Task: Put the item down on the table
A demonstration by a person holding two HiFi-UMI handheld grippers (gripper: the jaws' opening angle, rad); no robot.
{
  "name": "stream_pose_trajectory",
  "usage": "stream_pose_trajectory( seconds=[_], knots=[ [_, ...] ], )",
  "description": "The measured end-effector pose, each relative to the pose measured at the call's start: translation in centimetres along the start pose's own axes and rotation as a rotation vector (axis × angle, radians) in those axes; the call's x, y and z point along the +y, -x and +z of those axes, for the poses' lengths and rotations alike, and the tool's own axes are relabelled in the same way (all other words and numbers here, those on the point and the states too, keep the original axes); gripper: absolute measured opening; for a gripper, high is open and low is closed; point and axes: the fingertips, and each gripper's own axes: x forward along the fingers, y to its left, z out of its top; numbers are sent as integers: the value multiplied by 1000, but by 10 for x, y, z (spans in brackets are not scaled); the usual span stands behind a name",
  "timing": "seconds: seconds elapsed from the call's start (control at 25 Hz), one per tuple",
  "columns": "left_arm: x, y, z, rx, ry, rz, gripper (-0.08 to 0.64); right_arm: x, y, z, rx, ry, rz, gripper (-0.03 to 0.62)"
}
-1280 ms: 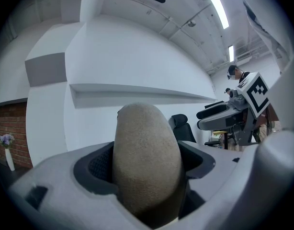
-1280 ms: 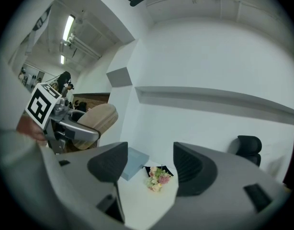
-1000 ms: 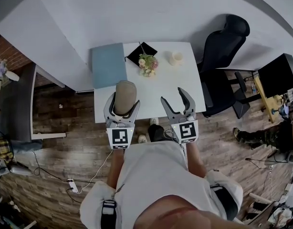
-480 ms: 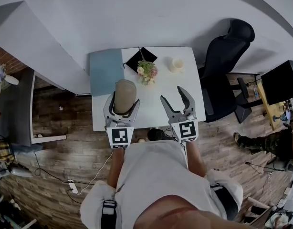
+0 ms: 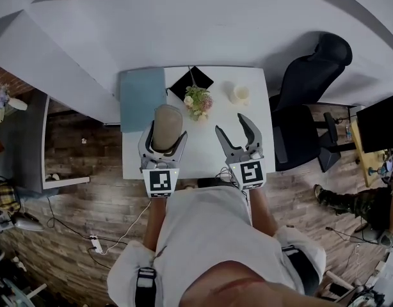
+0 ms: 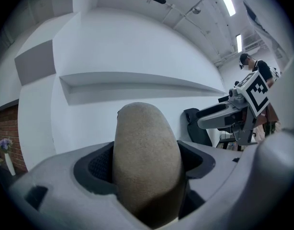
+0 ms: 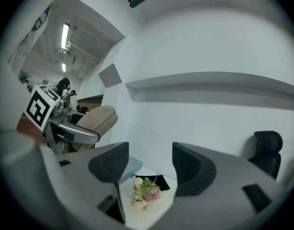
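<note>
Over the near half of a white counter (image 5: 203, 153), seen from above, a person holds a pair of tongs in each hand, both pointing away from the body and level. The left tongs (image 5: 164, 134) are clenched on a tan rounded item (image 5: 168, 125) with a rough, grainy surface. Both pads press against its sides, and its domed end sticks out past the tips. From above, the item sits over the counter's near left part.

The right tongs (image 5: 231, 129) hold nothing. Their jaws stand apart, though they have just been closing, and only the counter shows through the gap.

Farther back on the counter lie a blue mat (image 5: 142, 98) at the left edge, a black square (image 5: 191, 79), a small bunch of pink and cream flowers (image 5: 198, 101) and a small cream round thing (image 5: 239, 94). A black office chair (image 5: 310, 88) stands at the counter's right side, on a wooden floor (image 5: 81, 171).
</note>
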Motion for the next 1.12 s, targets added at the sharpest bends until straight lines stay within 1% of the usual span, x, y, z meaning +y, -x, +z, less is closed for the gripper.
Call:
stream_pose_trajectory(
  seconds=[0.24, 0.6, 0.76, 0.88, 1.12],
  knots=[
    [-2, -25, 5, 16, -13, 24, 394, -26, -16, -4, -24, -8, 23, 282],
    [-3, -49, 1, 54, -21, 54, 394, -45, -37, -8, -10, -33, 75, 278],
    [-3, -55, -7, 86, -13, 41, 394, -47, -46, -14, -16, -42, 84, 278],
    [0, -60, -19, 108, -6, 21, 394, -43, -53, -22, 16, -47, 89, 278],
    [0, -73, -49, 155, 9, -51, 394, -37, -64, -43, 73, -53, 69, 276]
  ],
)
